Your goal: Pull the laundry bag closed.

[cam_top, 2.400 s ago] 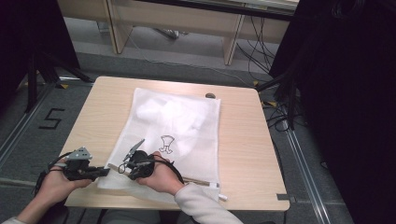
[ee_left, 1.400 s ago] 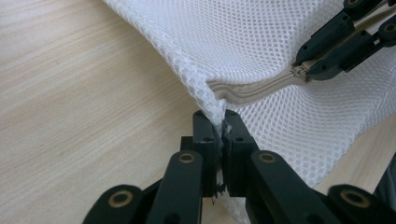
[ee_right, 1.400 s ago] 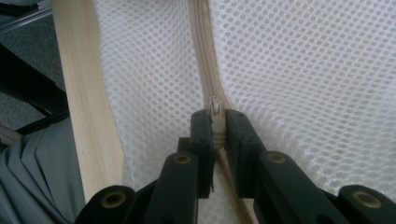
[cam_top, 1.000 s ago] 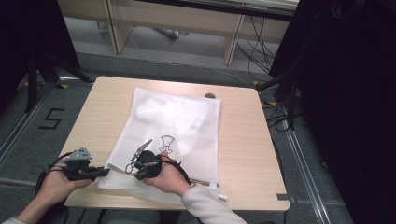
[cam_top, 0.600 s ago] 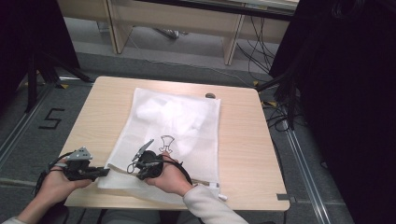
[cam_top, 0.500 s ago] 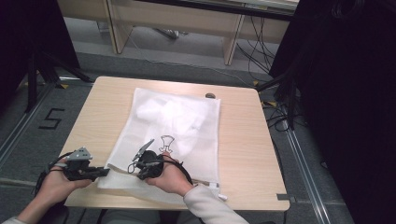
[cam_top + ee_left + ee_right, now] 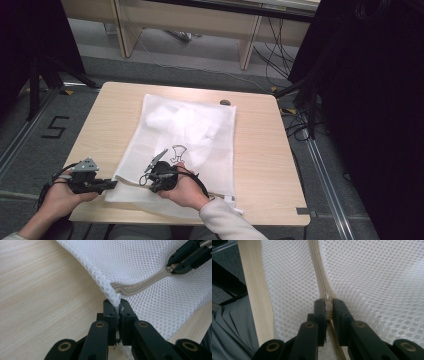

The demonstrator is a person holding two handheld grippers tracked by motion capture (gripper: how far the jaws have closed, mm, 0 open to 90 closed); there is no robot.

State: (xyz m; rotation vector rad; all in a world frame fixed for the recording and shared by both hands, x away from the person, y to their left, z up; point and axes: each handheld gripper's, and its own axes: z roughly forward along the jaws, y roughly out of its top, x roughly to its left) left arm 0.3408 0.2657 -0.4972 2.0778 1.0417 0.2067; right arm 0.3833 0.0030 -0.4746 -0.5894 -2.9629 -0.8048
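A white mesh laundry bag [image 7: 185, 145] is lying on the bench [image 7: 260, 165]. The left gripper [image 7: 115, 315] is pinching its corner; the right gripper [image 7: 327, 308] is clamping the zipper pull [image 7: 326, 297], fingers closed. Zipping seems barely begun.

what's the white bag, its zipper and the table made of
The bag looks like white synthetic mesh, likely polyester: regular round holes, soft folds. Its zipper seems a beige plastic coil on woven tape, with a small, possibly metal slider between the right gripper's jaws. The table looks like pale wood or wood-grain laminate, matte, with fine straight grain lines.
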